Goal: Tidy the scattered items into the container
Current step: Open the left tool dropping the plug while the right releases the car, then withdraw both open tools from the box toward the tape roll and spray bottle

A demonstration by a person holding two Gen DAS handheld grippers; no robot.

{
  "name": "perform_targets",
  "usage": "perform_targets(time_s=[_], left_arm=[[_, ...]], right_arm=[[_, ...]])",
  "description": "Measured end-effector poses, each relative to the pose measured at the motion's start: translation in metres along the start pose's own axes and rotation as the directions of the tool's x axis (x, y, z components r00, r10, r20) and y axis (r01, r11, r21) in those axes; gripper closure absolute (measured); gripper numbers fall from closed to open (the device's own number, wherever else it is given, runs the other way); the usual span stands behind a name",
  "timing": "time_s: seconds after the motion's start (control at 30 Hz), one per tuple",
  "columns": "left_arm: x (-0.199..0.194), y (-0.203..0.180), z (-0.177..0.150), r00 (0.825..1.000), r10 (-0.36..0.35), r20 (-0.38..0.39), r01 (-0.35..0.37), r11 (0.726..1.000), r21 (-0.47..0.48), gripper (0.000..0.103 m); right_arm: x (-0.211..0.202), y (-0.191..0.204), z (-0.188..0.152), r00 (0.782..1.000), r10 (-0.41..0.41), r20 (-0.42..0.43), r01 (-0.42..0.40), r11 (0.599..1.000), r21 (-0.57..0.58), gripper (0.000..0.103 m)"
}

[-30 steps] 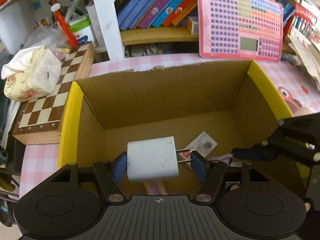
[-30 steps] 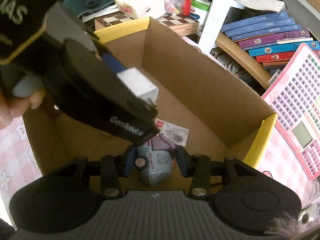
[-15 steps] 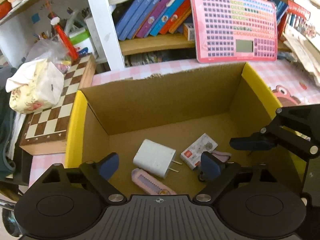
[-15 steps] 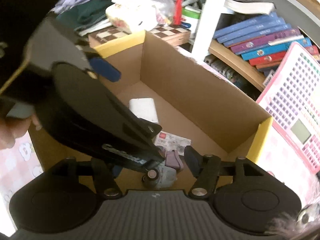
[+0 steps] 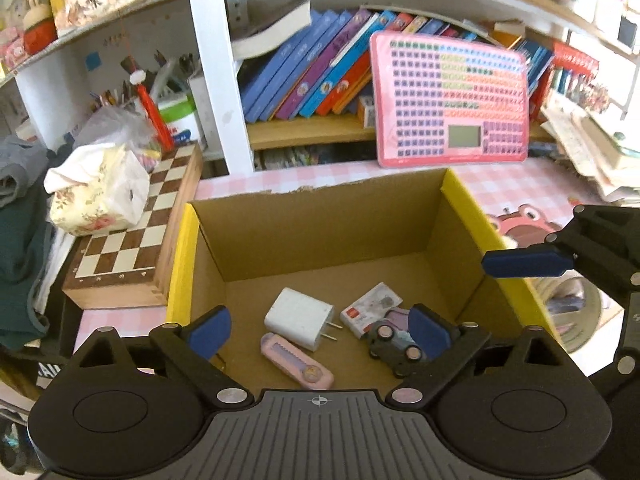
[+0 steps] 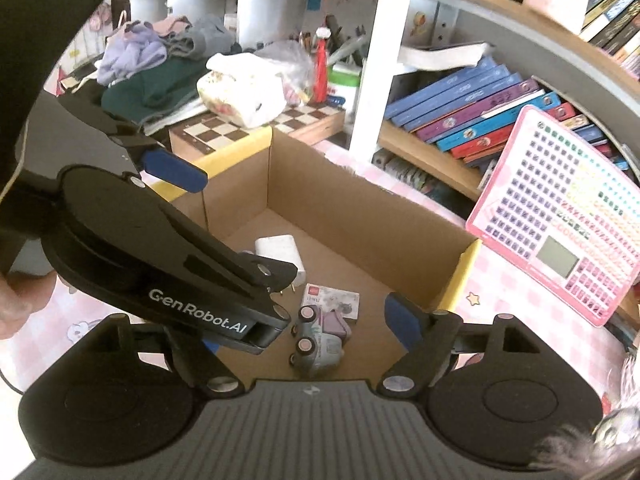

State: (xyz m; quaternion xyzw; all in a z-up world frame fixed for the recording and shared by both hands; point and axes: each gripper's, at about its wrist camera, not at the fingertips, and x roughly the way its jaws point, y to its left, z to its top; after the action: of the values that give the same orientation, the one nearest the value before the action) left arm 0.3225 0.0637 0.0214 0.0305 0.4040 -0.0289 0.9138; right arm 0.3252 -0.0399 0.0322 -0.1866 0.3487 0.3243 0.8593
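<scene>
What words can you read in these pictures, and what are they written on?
"GenRobot.AI": white letters on the side of the left gripper, seen from the right wrist.
Book spines, pink learning pad, small card in the box, toy car: print too small or blurred to read.

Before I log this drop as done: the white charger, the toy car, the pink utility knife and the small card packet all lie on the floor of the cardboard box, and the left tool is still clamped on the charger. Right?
Not quite. The left tool holds nothing: its jaws are opening, and the white charger lies loose on the cardboard box floor, as the left wrist view shows. The toy car, pink utility knife and small card packet lie there as you say.
</scene>
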Motion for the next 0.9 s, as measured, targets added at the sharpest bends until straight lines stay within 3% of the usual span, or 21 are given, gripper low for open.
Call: perform_targets(time_s=[0.43,0.9], left_arm=[[-0.058,0.000,-0.029,0.997,0.002,0.081,-0.002,1.000,-0.004,0.003],[-0.107,-0.014,-0.078,0.996,0.014,0.090,-0.018,0.999,0.051,0.002]], right_arm=[[-0.056,0.030,-0.024,0.996,-0.058,0.067,0.055,0.997,0.053,0.018],[-0.099,0.064,-0.076,0.994,-0.107,0.034,0.100,0.983,0.156,0.018]])
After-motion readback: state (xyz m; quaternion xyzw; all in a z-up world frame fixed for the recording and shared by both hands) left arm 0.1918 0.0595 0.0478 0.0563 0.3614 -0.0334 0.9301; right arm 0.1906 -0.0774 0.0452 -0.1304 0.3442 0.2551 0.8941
